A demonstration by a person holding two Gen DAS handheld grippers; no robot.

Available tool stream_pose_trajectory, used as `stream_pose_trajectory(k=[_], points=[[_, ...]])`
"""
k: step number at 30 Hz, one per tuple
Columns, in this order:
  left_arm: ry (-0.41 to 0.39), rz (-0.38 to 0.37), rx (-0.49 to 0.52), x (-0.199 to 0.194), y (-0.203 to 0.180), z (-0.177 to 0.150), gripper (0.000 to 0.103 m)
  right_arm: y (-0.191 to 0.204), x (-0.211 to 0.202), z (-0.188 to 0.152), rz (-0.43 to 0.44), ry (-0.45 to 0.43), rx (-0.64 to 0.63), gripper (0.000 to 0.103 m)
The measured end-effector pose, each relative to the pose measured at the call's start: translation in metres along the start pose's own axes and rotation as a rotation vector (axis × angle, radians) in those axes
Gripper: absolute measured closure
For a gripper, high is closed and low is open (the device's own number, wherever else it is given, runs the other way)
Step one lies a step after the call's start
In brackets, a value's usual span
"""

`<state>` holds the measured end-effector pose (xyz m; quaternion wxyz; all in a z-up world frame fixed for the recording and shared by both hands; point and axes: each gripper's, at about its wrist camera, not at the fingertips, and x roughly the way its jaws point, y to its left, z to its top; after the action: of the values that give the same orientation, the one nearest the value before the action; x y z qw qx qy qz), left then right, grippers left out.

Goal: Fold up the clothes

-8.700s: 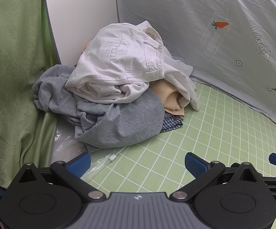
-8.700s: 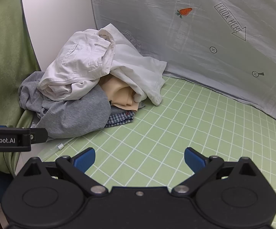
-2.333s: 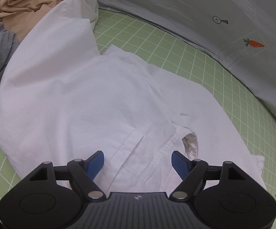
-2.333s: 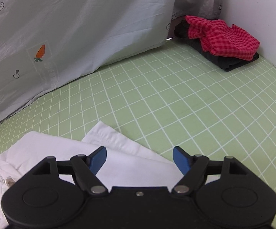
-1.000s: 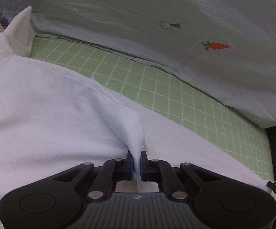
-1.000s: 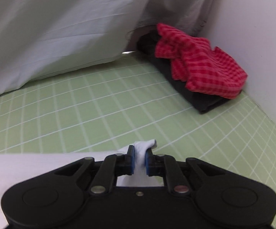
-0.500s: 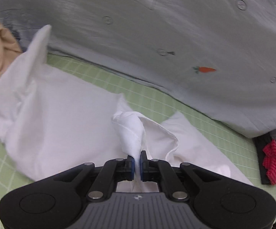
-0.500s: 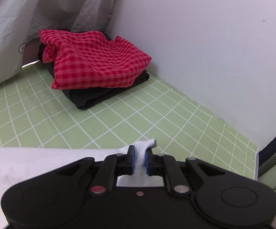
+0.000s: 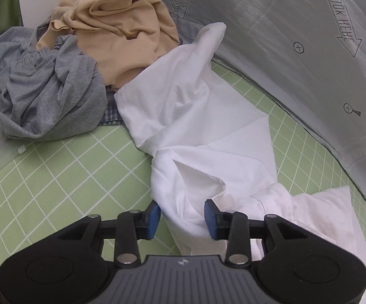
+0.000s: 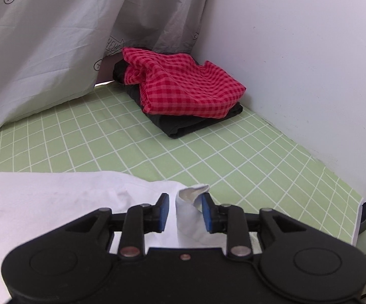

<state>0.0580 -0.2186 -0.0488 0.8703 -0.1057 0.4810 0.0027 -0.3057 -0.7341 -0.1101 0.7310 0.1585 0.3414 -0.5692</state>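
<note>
A white garment (image 9: 195, 116) lies stretched across the green grid mat (image 9: 63, 172), its far end resting against the clothes pile. My left gripper (image 9: 183, 217) is open, and a bunched fold of the garment sits loose between its blue pads (image 9: 154, 215). In the right wrist view the same white garment (image 10: 56, 197) covers the lower left. My right gripper (image 10: 185, 211) is open too. A small upright corner of the cloth stands between its pads and leans toward the right pad (image 10: 206, 214).
A pile with a tan garment (image 9: 122, 25) and a grey garment (image 9: 46, 88) fills the far left corner. A folded red checked cloth (image 10: 183, 86) lies on a black one (image 10: 198, 124) by the white wall (image 10: 296, 50). A grey printed sheet (image 9: 296, 38) hangs behind.
Both grippers have gone from shut on the white garment to open, and the cloth now sits slack between the pads. The garment has been drawn out and laid down on the mat.
</note>
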Motion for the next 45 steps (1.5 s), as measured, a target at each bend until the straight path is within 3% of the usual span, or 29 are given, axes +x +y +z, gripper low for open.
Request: stream_pose_trajectory(k=[3,4,9,17,21,27,40,42,43,44,45], points=[[-0.060,-0.017,0.006,-0.015,-0.017,0.011,0.042,0.003,-0.007,-0.001,0.014,-0.005,-0.002,0.059],[-0.080,-0.029,0.010,-0.019,-0.022,0.015,0.030,0.003,-0.009,-0.001,0.020,-0.006,0.003,0.055],[-0.034,-0.094,0.077,-0.007,-0.065,0.009,0.018,0.002,-0.009,-0.004,0.033,0.002,0.038,0.046],[0.043,-0.200,0.185,0.012,-0.134,-0.001,0.017,0.011,0.002,-0.007,0.033,0.019,0.024,0.027],[0.179,-0.284,0.240,0.044,-0.176,-0.042,0.017,0.011,0.012,-0.005,0.046,0.033,0.025,0.022],[0.276,-0.297,0.342,0.079,-0.230,-0.076,0.017,0.010,0.041,-0.004,-0.011,0.080,0.044,0.018],[0.362,-0.236,0.457,0.118,-0.286,-0.117,0.012,0.010,0.092,0.003,-0.061,0.149,0.127,0.006],[0.351,-0.238,0.488,0.117,-0.286,-0.119,0.014,0.010,0.094,0.003,-0.052,0.154,0.119,0.006],[0.337,-0.234,0.508,0.116,-0.286,-0.121,0.019,0.010,0.094,0.003,-0.047,0.157,0.115,0.006],[0.310,-0.216,0.534,0.113,-0.285,-0.122,0.037,0.010,0.095,0.003,-0.043,0.159,0.112,0.006],[0.288,-0.213,0.559,0.111,-0.284,-0.123,0.045,0.010,0.094,0.003,-0.035,0.158,0.112,0.007]])
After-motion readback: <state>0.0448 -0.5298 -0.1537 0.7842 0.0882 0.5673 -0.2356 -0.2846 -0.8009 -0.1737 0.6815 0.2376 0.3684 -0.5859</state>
